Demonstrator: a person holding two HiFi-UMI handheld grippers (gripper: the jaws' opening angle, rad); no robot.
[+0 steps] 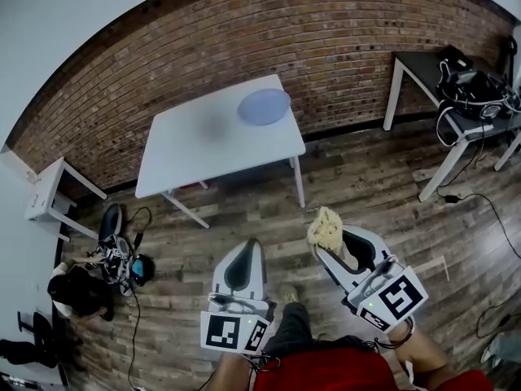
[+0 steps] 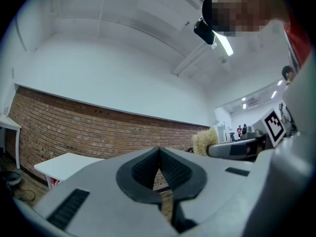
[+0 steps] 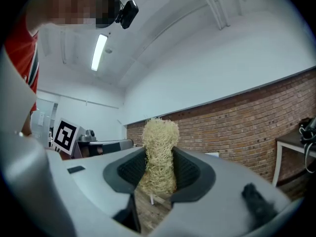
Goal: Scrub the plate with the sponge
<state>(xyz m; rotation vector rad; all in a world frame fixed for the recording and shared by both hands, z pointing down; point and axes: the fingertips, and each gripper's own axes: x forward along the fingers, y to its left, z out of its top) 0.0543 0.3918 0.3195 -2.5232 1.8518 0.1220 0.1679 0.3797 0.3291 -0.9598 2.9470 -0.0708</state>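
Two grippers sat low and close to the person's body, well apart from the work. The right gripper was clamped on the sponge, a pale, stringy scrubber. It was pinched at its lower half, so the bushy top stood proud of the jaws. That looked a sensible grip, leaving a soft free end to meet the dish. The left gripper had its jaws together with nothing between them. It was probably being kept free to steady the plate once scrubbing began, though that is only a guess.

The plate, a blue one, lay at 12 o'clock on the far right corner of a white table. Nothing touched it and nothing else stood on the top, so scrubbing had not yet started. By my reading, the next move called for closing that gap and bringing the sponge down onto it.

The floor was dark, mixed wood plank, and a red brick wall curved behind the table. At 2 o'clock stood a dark desk loaded with cables and black gear. At 9 o'clock was a small white side table, and at 8 o'clock a tangle of black equipment lay on the boards.
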